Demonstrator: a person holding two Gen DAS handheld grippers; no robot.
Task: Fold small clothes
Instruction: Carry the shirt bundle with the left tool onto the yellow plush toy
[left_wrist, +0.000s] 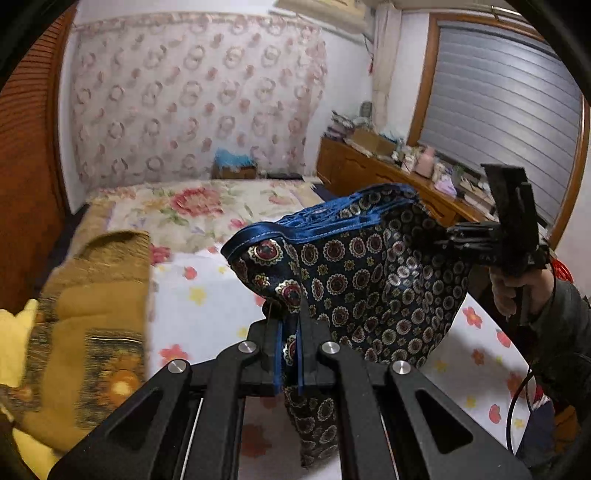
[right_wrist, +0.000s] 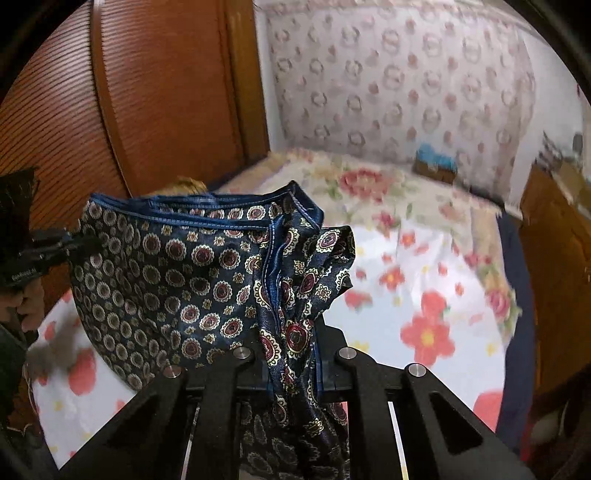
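Note:
A dark blue silky garment with round medallion print and a plain blue hem hangs stretched in the air above the bed. My left gripper is shut on one bunched corner of it, the fabric pinched between its blue pads. In the left wrist view my right gripper clamps the garment's far right edge. In the right wrist view the garment spreads to the left, and my right gripper is shut on a gathered fold that drapes over its fingers. My left gripper holds the opposite edge there.
Below lies a bed with a white flowered sheet. A folded ochre blanket sits at its left side. A wooden wardrobe stands beside the bed, and a cluttered wooden dresser under a shuttered window. A hand grips the right tool.

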